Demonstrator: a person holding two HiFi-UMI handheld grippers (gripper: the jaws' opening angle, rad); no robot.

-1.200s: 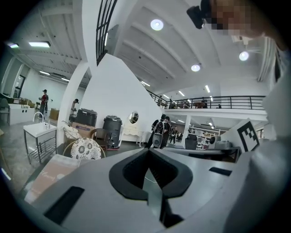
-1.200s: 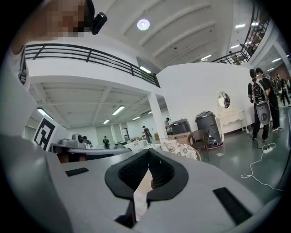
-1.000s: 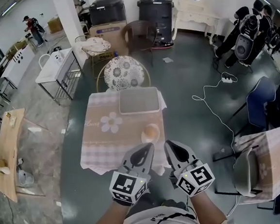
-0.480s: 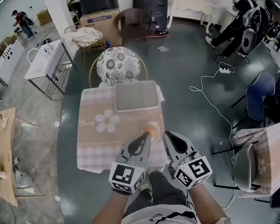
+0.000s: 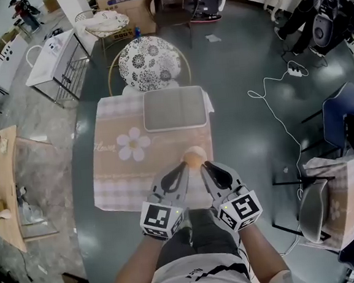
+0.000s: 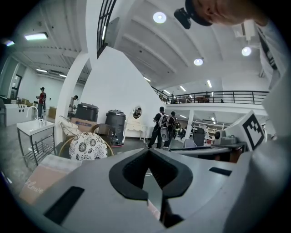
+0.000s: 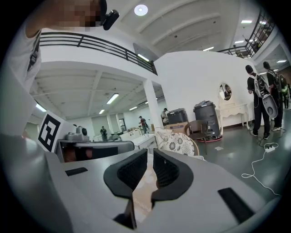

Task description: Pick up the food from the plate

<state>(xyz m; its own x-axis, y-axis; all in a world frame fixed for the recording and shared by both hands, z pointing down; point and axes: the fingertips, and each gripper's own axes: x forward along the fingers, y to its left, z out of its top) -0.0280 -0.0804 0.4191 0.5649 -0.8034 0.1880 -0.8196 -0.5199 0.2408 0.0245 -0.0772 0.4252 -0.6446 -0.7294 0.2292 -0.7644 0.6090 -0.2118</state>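
Left gripper [image 5: 181,169] and right gripper [image 5: 207,167] are held side by side above the near edge of the table [image 5: 115,174]. Both pairs of jaws are closed together with nothing between them. The plate of food [image 5: 195,156] rests on the tablecloth just beyond both tips, between them. A grey tray [image 5: 174,108] lies at the far end.

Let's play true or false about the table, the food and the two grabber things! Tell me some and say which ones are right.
1. The left hand-held gripper and the right hand-held gripper are both shut and hold nothing. True.
2. The food is in the right hand-held gripper. False: it lies on the table, just by the gripper tips.
3. A chair with a flowery cushion stands at the table's far end. True.
4. The grey tray is on the floor. False: it sits on the table's far end.
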